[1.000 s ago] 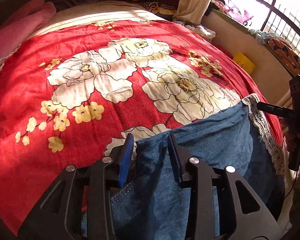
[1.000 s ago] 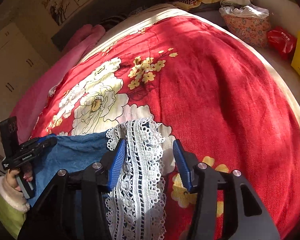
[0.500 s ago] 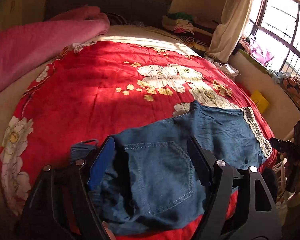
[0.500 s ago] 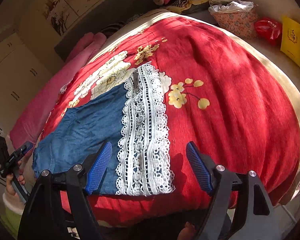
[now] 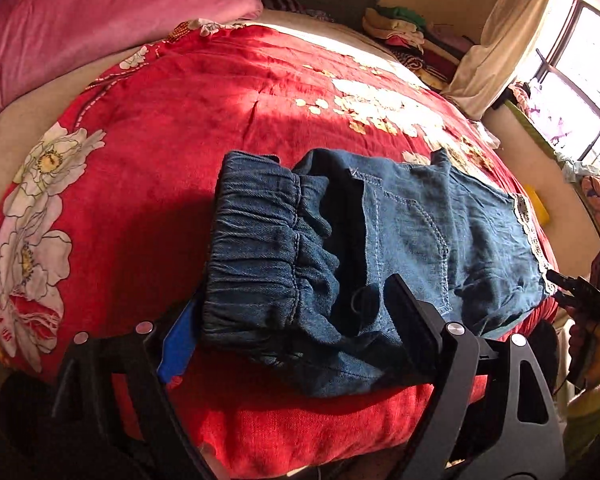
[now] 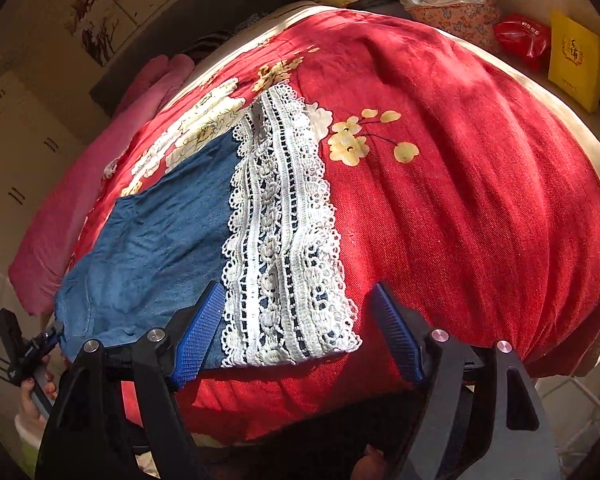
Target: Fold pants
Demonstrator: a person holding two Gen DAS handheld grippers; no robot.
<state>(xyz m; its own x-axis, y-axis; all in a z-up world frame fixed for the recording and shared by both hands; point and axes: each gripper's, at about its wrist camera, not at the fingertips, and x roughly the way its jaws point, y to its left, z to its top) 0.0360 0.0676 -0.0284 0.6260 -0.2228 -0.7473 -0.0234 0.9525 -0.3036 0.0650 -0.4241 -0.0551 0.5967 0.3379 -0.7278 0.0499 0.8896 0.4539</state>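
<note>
Blue denim pants lie flat near the front edge of a red flowered bedspread. Their gathered elastic waistband is in the left wrist view, their white lace hem in the right wrist view, with the denim beside it. My left gripper is open, its jaws on either side of the waistband end, holding nothing. My right gripper is open, its jaws on either side of the lace hem's near edge, holding nothing. The right gripper also shows at the far right of the left wrist view.
A pink blanket lies along the bed's far left. Stacked clothes sit at the head of the bed. A yellow bag, a red bag and a flowered basket stand beside the bed. A window is on the right.
Both grippers have opened wide and drawn back from the pants, which now lie spread out on the bedspread near its front edge.
</note>
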